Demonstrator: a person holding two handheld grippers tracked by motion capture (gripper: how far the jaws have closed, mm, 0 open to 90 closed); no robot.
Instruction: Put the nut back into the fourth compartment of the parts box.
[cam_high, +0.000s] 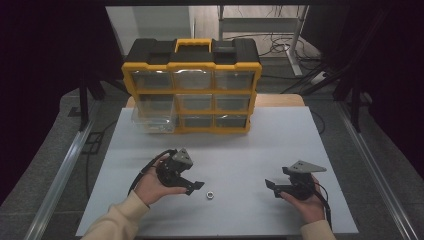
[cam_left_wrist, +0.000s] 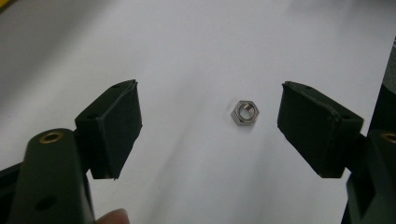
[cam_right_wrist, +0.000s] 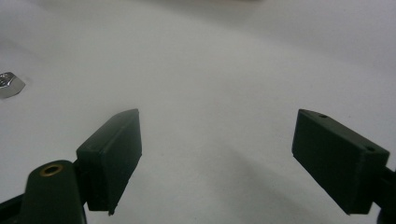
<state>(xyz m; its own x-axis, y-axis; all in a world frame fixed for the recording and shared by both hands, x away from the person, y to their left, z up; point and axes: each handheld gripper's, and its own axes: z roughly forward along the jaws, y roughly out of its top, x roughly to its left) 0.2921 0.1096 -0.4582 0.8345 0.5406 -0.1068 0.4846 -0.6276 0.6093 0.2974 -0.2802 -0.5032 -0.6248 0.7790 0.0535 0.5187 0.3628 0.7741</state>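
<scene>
Where the high view blurs it, hex nut (cam_left_wrist: 245, 112) between spread left gripper (cam_left_wrist: 210, 126) jaws, untouched.

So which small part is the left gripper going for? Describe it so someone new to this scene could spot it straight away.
Start at the yellow and black drawer organiser at the far side of the white table, then come toward the person's hands. Just off the open left gripper lies a small metal hex nut, flat, untouched. It is the sole loose, shiny piece on the tabletop.
</scene>
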